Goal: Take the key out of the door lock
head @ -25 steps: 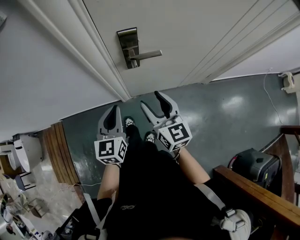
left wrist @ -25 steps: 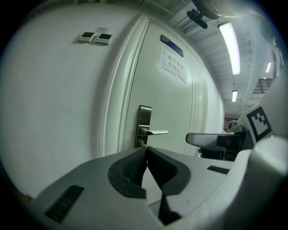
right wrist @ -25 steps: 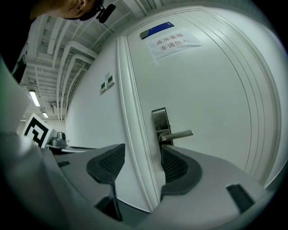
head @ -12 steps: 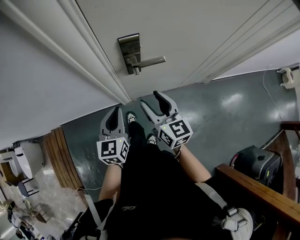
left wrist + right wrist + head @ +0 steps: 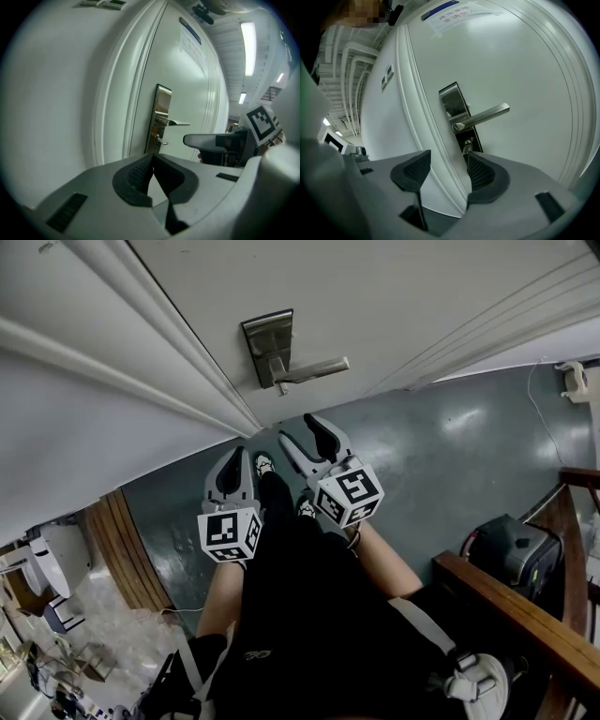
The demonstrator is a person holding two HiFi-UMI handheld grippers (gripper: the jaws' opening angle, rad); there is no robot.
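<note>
In the head view, the left gripper (image 5: 230, 465) sat left of middle. Its dark bumpy pads (image 5: 136, 176) were pressed together on nothing. Up higher, a shiny metal lock plate (image 5: 266, 345) with a long thin handle (image 5: 314, 369) sat on the smooth white door (image 5: 422, 296). The right gripper (image 5: 302, 435) was wide open and empty. Only the right gripper view showed the small key (image 5: 467, 148) well, stuck in the keyhole under the handle.

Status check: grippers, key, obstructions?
Status: left gripper shut, empty. right gripper open, short of door. key in lock, under handle, untouched. Path clear.
</note>
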